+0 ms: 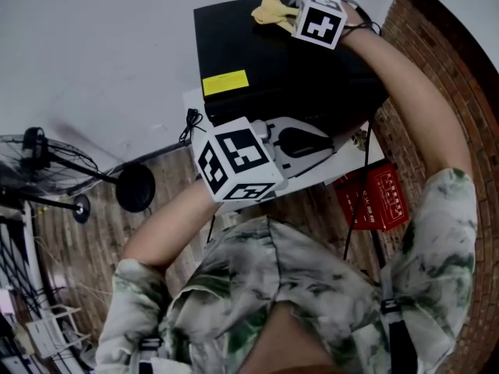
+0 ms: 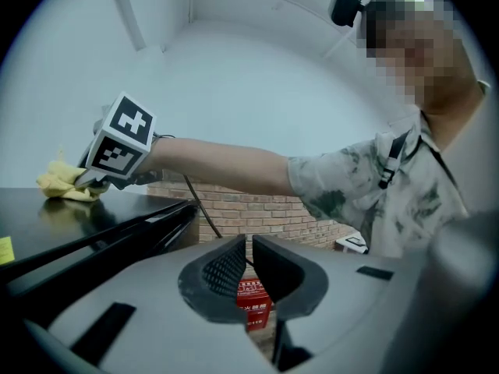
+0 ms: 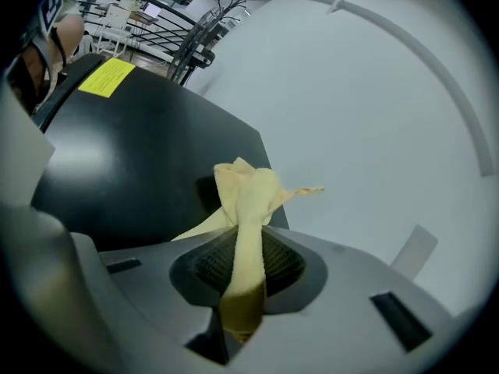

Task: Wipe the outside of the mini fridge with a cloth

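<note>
Wiping looks to be at the top panel only. The right gripper (image 3: 243,265) is clamped on a bunched yellow cloth (image 3: 246,189) and presses it onto the fridge (image 1: 288,68) at the far edge of the black top, close to the white wall. The left gripper (image 2: 249,267) hangs off the fridge's near edge, its jaws drawn to a narrow slit with nothing between them, and it takes no part in the work. I would judge the job early. The cloth touches just one corner patch, and the glossy top gives no clear sign of which parts have been gone over, so I can't say how much of it is done. The sides and door appear to be left, though they hardly show from above. Counting up, there is one fridge, one cloth and two grippers. A single yellow sticker (image 1: 225,82) sits on the top near the front, one red box (image 1: 378,197) lies on the brick floor beside the fridge, and one fan (image 1: 39,170) stands well apart to the left.
</note>
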`<control>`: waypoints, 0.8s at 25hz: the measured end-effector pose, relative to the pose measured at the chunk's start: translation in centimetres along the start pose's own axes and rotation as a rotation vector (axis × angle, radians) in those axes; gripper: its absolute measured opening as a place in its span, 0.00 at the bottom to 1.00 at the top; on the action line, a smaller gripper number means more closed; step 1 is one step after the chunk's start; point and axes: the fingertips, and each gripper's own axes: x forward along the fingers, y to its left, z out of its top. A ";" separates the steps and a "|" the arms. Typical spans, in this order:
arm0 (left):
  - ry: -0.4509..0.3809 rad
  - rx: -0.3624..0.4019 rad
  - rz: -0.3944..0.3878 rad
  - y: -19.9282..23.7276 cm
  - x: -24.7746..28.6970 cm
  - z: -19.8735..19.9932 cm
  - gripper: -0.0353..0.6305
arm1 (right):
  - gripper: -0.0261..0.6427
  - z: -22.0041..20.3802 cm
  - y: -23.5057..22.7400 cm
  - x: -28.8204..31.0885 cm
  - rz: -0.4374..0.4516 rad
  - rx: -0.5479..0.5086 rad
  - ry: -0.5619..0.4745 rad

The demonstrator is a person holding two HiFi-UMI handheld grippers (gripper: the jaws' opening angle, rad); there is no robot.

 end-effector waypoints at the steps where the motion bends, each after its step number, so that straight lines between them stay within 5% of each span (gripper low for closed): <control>1: 0.003 0.001 -0.005 0.0 0.4 0.0 0.10 | 0.17 -1.4 -0.4 0.1 -0.008 0.009 0.019; 20: -0.005 -0.025 0.002 0.6 7.0 0.7 0.10 | 0.17 -18.2 -4.3 -0.6 -0.046 0.105 0.167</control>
